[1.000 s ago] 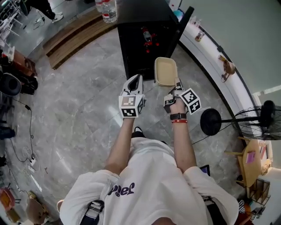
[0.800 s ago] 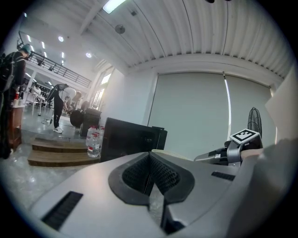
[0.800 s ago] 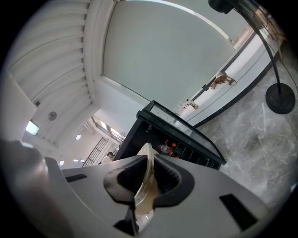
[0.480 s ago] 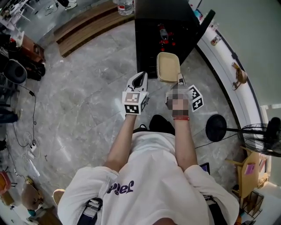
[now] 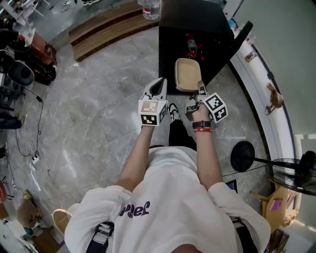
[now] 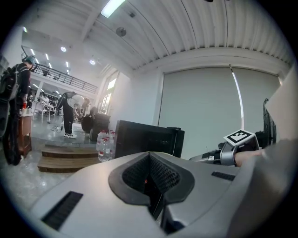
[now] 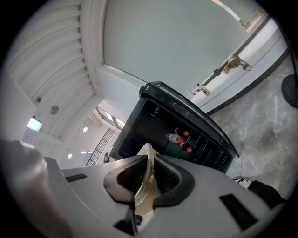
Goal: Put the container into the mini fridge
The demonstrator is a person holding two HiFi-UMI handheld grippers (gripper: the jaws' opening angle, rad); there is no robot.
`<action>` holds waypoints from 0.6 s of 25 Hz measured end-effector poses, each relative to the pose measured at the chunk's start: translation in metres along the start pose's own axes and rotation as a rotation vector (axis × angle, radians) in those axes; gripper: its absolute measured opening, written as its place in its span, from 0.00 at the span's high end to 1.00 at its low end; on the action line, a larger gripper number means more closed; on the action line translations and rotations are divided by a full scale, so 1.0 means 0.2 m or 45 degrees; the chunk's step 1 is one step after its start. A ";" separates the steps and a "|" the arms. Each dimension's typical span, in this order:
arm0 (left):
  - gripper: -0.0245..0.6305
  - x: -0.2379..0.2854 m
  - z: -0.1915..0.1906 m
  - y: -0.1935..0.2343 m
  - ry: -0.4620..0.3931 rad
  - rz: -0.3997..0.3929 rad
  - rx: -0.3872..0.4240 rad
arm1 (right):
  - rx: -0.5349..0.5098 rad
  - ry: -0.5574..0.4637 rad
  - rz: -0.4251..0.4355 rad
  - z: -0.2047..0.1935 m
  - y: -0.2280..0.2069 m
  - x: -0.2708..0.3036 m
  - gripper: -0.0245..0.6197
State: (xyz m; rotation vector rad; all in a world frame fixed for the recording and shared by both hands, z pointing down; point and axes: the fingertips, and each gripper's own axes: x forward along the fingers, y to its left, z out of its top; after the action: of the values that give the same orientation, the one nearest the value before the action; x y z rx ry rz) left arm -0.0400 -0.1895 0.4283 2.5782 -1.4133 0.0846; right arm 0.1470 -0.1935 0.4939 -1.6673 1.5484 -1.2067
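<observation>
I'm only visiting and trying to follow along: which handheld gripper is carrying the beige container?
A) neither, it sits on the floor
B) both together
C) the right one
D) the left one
C: the right gripper has its jaws clamped on the rim of the beige container, while the left gripper has its jaws together with nothing between them.

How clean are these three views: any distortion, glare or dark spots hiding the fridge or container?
Head view: sharp, evenly lit, though the mini fridge interior is dark beyond the container. Left gripper view: heavy fisheye, black corners, a blown-out ceiling lamp. Right gripper view: same fisheye; the container rim in the right gripper looks soft.
</observation>
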 end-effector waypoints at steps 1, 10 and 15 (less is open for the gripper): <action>0.93 0.04 0.02 0.01 -0.005 0.005 0.000 | -0.001 0.001 0.001 0.02 0.00 0.04 0.87; 0.93 0.26 0.00 0.07 -0.013 0.001 0.011 | 0.016 0.022 0.032 0.04 -0.03 0.32 0.87; 0.93 0.36 -0.05 0.12 -0.010 0.012 -0.015 | 0.011 0.034 0.006 0.03 -0.12 0.41 0.87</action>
State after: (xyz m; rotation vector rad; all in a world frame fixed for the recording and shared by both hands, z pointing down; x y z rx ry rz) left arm -0.0204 -0.2592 0.4515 2.5656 -1.4241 0.0680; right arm 0.1568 -0.2699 0.5313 -1.6476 1.5600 -1.2359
